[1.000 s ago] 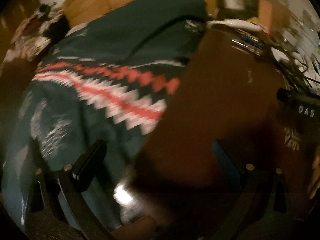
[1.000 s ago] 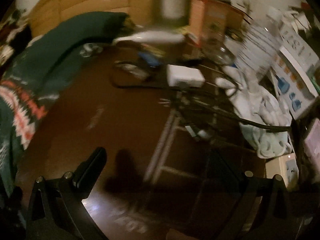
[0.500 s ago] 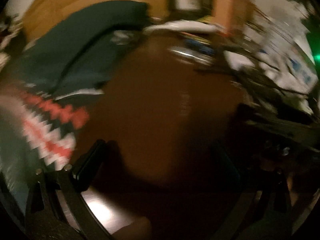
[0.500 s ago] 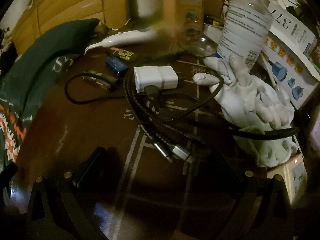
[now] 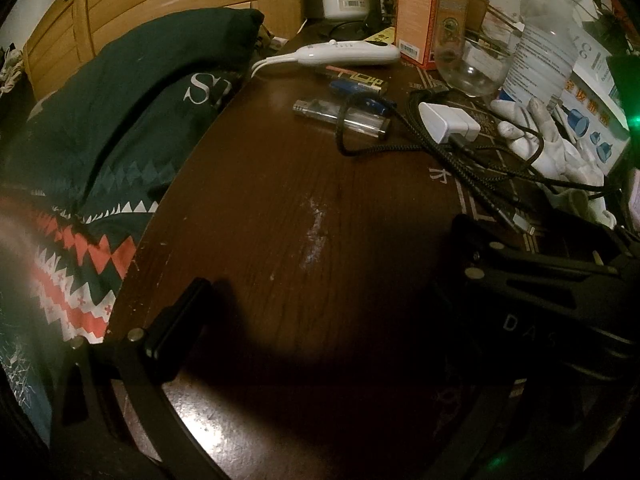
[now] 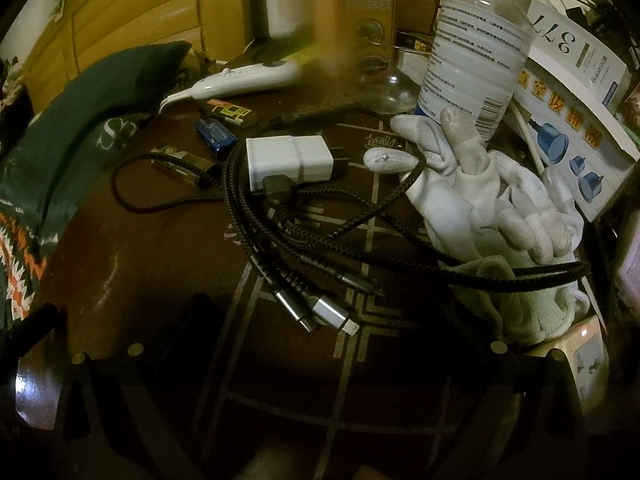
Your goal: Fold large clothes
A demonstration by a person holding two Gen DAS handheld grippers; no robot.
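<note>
Black jaws on both grippers stand wide apart and grasp nothing. The left gripper (image 5: 320,312) hangs over bare dark wooden table (image 5: 280,184); only its left finger (image 5: 178,320) is clear, the other side being lost in shadow. The right gripper (image 6: 320,344) is over the braided cables (image 6: 304,240), near the white charger (image 6: 288,160) and white gloves (image 6: 480,200).

Change: a second ago the left wrist view was filled by the green patterned sweater (image 5: 100,140); it now lies at the far left table edge, apart from both grippers. Both have swung right, toward the clutter. Judgement: no fold is in progress, and the garment must be re-approached.

Limits: the sweater is cut off at the frame edge, so its fold state cannot be determined. The right gripper's fingers are barely visible in the dark.
</note>
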